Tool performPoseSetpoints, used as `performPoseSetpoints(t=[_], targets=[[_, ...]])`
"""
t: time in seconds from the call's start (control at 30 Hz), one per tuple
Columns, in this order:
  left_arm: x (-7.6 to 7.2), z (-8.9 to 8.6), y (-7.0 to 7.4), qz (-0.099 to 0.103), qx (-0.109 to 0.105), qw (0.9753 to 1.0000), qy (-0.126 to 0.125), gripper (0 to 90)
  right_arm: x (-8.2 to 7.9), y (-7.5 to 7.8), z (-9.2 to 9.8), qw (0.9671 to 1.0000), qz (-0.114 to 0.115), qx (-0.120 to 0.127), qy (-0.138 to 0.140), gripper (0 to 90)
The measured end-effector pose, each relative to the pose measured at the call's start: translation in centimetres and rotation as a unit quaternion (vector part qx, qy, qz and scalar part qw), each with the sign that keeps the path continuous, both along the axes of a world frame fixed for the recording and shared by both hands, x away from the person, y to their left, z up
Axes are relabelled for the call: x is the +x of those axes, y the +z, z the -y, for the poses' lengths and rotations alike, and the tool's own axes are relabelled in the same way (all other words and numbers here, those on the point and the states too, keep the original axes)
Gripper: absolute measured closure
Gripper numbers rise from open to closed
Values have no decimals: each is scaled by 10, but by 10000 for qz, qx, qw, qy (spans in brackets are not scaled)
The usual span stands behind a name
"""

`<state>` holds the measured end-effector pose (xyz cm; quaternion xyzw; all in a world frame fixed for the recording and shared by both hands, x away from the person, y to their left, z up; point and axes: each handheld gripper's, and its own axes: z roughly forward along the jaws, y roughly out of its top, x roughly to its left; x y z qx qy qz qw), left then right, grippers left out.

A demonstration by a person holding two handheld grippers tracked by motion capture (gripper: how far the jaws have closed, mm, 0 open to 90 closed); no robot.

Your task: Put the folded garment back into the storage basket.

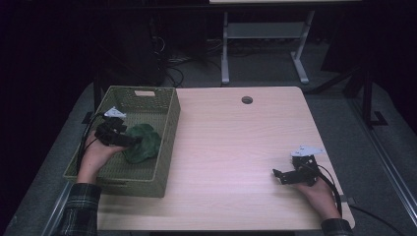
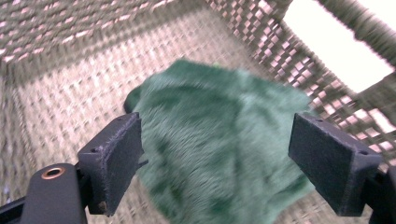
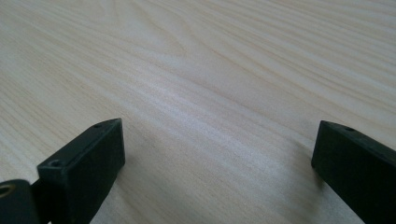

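A green fuzzy cloth (image 1: pixel 143 142) lies crumpled inside a woven olive basket (image 1: pixel 167 129) on the table's left side. My left gripper (image 1: pixel 132 139) hovers inside the basket right at the cloth, open. In the left gripper view the cloth (image 2: pixel 219 154) lies beyond and between the two spread jaws, not pinched. My right gripper (image 1: pixel 278 175) rests low over the bare wooden table (image 1: pixel 236 142) at the front right, open, with nothing between its jaws. The right gripper view looks along the light wood grain (image 3: pixel 210 93).
The basket wall (image 2: pixel 299 51) rises close on the far side of the cloth. A round cable hole (image 1: pixel 247 100) sits near the table's back edge. Beyond the table stand a white desk frame (image 1: pixel 225 49) and cables on a dark floor.
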<state>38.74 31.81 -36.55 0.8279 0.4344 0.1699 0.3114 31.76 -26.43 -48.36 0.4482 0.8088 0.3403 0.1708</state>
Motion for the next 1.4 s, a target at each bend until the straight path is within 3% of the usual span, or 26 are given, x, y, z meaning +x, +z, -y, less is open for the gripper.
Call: performPoseSetpoints(t=[0.33, 0.73, 1.0, 1.4], targets=[[-7, 26, 20, 264, -391, 9988, -124, 143, 0, 0, 0, 10000, -1, 0, -1, 24], [-14, 74, 33, 413, -505, 9962, -579, 143, 0, 0, 0, 10000, -13, 9, -6, 24], [-20, 113, 31, 419, -700, 9921, -958, 144, 0, 0, 0, 10000, -12, 10, -4, 24], [-27, 169, 11, 272, -751, 9873, -1376, 145, 0, 0, 0, 10000, -12, 10, -4, 24]])
